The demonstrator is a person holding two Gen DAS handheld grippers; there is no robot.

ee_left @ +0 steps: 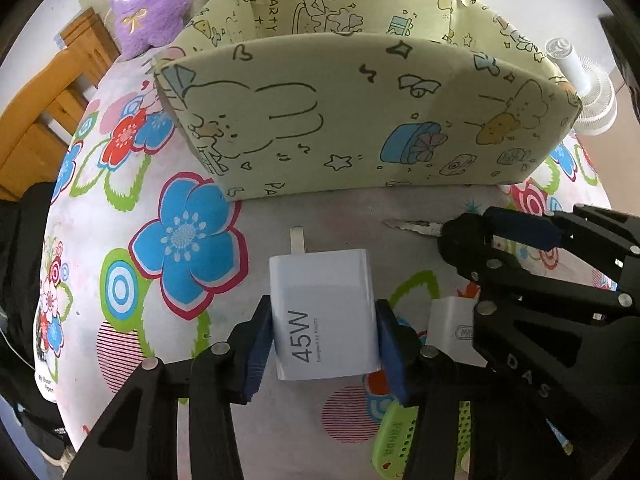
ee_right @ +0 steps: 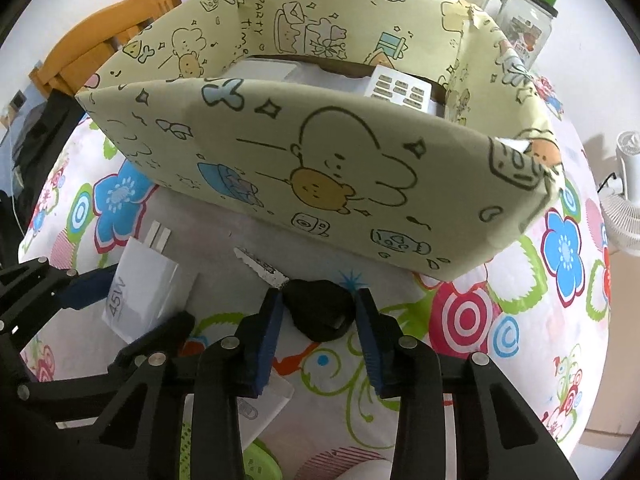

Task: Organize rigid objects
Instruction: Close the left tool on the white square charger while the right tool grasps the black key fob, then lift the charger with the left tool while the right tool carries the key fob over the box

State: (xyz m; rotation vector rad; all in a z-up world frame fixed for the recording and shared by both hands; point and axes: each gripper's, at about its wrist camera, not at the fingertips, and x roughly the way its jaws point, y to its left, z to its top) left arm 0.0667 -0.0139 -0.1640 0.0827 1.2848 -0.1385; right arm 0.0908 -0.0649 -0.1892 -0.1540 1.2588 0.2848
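My left gripper (ee_left: 325, 344) is shut on a white 45W charger (ee_left: 322, 312), prongs pointing toward the cream cartoon-print box (ee_left: 360, 112). The charger also shows in the right wrist view (ee_right: 140, 292). My right gripper (ee_right: 318, 320) is shut on a car key (ee_right: 316, 312) by its black head, the metal blade (ee_right: 260, 268) pointing toward the box (ee_right: 320, 168). In the left wrist view the right gripper (ee_left: 472, 236) holds the key (ee_left: 416, 227) just right of the charger. Both items are just above the floral cloth, close in front of the box.
The box holds a white remote (ee_right: 400, 90) and a white case (ee_right: 264, 70). A second white charger (ee_left: 450, 330) and a green perforated item (ee_left: 396, 444) lie near the grippers. A purple plush (ee_left: 148, 4), a jar (ee_right: 528, 20), a fan (ee_left: 588, 92) and a wooden chair (ee_left: 44, 104) stand around.
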